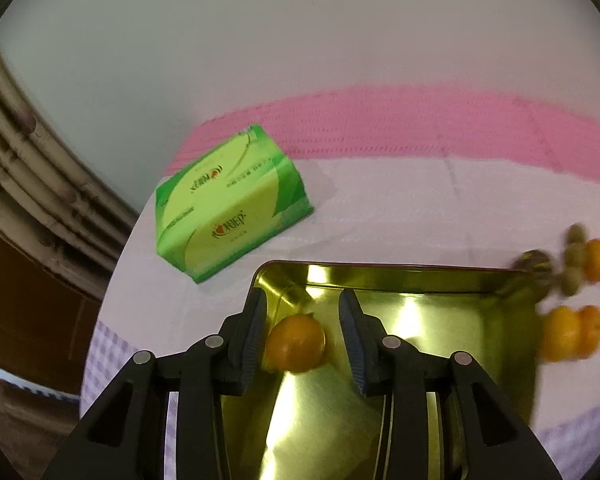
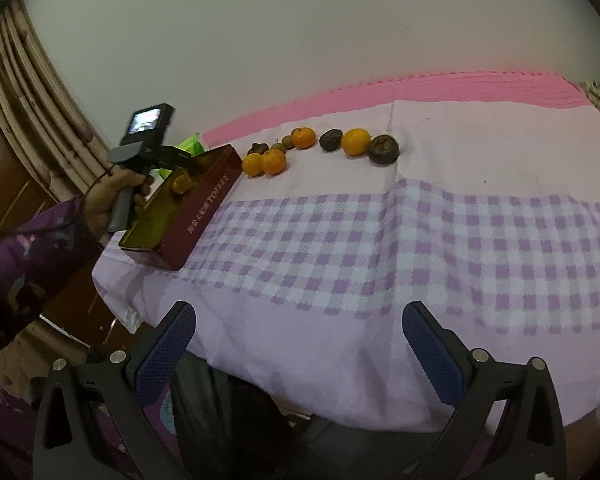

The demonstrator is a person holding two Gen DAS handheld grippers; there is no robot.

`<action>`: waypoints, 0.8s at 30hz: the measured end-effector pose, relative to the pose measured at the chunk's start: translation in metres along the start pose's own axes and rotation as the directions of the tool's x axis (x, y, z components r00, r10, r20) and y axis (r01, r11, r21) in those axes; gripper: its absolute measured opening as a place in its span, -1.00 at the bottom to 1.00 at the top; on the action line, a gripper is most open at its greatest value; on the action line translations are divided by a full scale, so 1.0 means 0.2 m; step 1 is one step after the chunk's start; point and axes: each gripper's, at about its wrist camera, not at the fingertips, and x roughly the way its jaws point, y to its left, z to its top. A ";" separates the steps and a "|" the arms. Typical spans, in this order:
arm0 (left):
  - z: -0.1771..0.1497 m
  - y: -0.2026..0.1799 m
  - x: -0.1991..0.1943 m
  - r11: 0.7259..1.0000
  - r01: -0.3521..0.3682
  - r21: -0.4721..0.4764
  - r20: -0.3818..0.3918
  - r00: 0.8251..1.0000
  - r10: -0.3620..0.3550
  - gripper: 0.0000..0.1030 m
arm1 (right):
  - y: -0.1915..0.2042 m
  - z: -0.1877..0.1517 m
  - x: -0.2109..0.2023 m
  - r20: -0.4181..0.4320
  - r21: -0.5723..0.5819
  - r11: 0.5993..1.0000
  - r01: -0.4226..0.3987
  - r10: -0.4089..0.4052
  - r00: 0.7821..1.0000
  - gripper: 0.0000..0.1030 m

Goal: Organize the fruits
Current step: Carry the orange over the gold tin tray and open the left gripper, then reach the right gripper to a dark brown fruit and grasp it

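Down by the left gripper [image 1: 302, 320], one orange [image 1: 296, 342] is sitting inside the gold tin [image 1: 440, 280], at its near left corner. The jaws are standing a little apart around it. The left pad looks like it is touching the orange, and the right pad is not, so the gripper is not squeezing it (I think it is just being dropped off). The right gripper [image 2: 300, 344] is waiting wide open over the checked cloth [image 2: 380, 232], holding nothing. Farther back, more oranges [image 2: 274, 161] and some dark fruits [image 2: 384, 149] are lying in a row just past the tin. A green tissue pack [image 1: 228, 204] is resting behind the tin. Next, the left gripper should be lifting out and going for the closest orange.
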 end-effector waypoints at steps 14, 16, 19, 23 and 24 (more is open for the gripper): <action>-0.49 -0.09 -0.77 0.973 0.230 -0.018 0.124 0.966 -0.226 0.23 | 0.03 0.60 0.45 -0.114 -0.491 0.871 -0.004 -0.060 0.992 -0.15; -0.55 -0.10 -0.81 0.968 0.248 -0.021 0.121 0.962 -0.244 0.24 | -0.03 0.66 0.52 -0.126 -0.494 0.869 0.013 -0.087 0.988 -0.15; -0.65 -0.12 -0.85 0.964 0.265 -0.024 0.107 0.959 -0.261 0.28 | -0.12 0.72 0.57 -0.137 -0.455 0.890 0.007 -0.077 0.988 -0.14; -0.71 -0.19 -0.83 0.959 0.285 -0.002 0.057 0.957 -0.284 0.28 | -0.18 0.72 0.67 -0.164 -0.475 0.879 0.027 -0.118 0.979 -0.14; -0.71 -0.20 -0.83 0.959 0.285 0.000 0.056 0.957 -0.284 0.28 | -0.19 0.72 0.69 -0.168 -0.477 0.879 0.029 -0.123 0.978 -0.14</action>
